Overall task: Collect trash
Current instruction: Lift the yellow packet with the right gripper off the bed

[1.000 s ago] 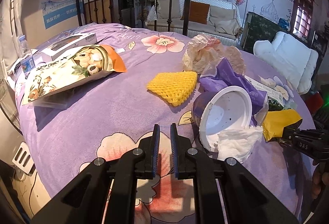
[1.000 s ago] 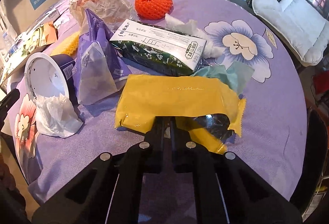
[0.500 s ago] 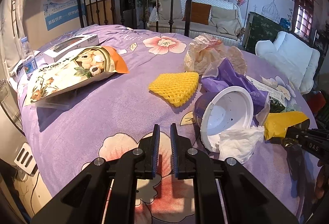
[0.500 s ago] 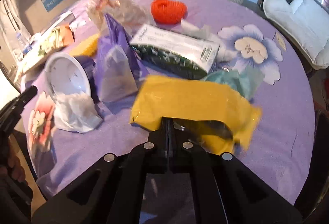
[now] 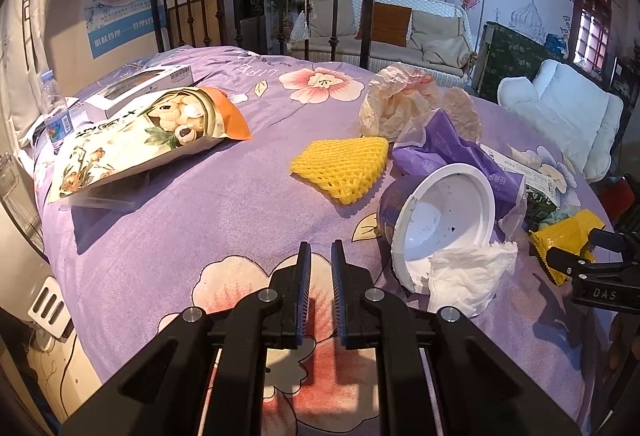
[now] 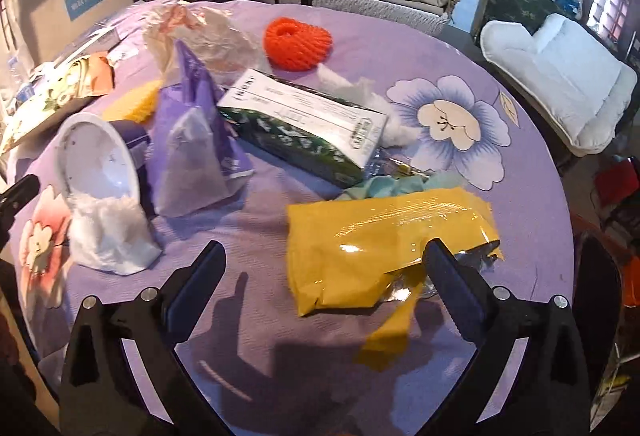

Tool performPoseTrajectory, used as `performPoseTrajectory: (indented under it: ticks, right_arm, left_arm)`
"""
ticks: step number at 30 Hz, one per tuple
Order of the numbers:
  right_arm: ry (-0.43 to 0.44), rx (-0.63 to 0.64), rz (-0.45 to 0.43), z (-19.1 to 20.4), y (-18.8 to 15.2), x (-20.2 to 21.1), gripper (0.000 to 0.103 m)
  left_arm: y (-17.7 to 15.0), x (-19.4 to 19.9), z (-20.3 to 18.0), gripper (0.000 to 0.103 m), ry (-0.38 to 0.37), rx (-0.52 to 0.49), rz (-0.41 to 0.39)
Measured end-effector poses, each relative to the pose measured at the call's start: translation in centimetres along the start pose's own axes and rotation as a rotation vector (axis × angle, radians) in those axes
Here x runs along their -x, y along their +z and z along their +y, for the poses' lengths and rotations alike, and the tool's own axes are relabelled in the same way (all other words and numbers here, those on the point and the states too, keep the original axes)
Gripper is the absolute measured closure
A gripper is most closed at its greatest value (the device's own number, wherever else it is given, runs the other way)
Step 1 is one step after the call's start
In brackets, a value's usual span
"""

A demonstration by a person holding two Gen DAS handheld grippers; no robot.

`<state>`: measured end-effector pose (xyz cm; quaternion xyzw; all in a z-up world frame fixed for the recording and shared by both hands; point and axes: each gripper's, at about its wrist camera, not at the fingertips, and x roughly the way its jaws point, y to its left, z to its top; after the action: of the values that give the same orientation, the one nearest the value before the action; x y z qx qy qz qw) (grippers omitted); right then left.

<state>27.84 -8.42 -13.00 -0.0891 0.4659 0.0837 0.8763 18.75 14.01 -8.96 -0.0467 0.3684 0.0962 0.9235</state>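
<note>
Trash lies on a purple flowered tablecloth. My right gripper is opening wide; the yellow wrapper lies loose on the cloth between its jaws, and neither pad presses it. In the left wrist view the right gripper hangs over the yellow wrapper at the far right. My left gripper is shut on nothing, low over the cloth. Just right of it a tipped white bowl holds a crumpled tissue at its mouth.
Also on the table: yellow foam net, purple bag, crumpled clear bag, tissue pack, red foam net, teal wrapper, snack bag, white box, water bottle. The table edge runs just below both grippers.
My right gripper was shut on the yellow wrapper and lifted it; now its jaws stand wide apart and the wrapper lies free on the cloth. The left gripper stayed still.
</note>
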Motion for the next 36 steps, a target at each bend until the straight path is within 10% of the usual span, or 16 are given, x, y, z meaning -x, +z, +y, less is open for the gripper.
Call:
performPoseTrajectory:
  ticks: [15, 18, 36]
  right_arm:
    - [-0.038, -0.047, 0.122, -1.7, -0.2, -2.6, 0.06]
    - [-0.034, -0.072, 0.125, -2.1, -0.1, -2.7, 0.09]
    - [0.055, -0.249, -0.048, -8.9, -0.6, 5.2, 0.093]
  left_arm:
    - [0.1, 0.0, -0.2, 0.091, 0.002, -0.007, -0.003]
    - [0.1, 0.1, -0.2, 0.091, 0.003, -0.006, -0.004]
    - [0.4, 1.7, -1.1, 0.091, -0.004, -0.028, -0.037]
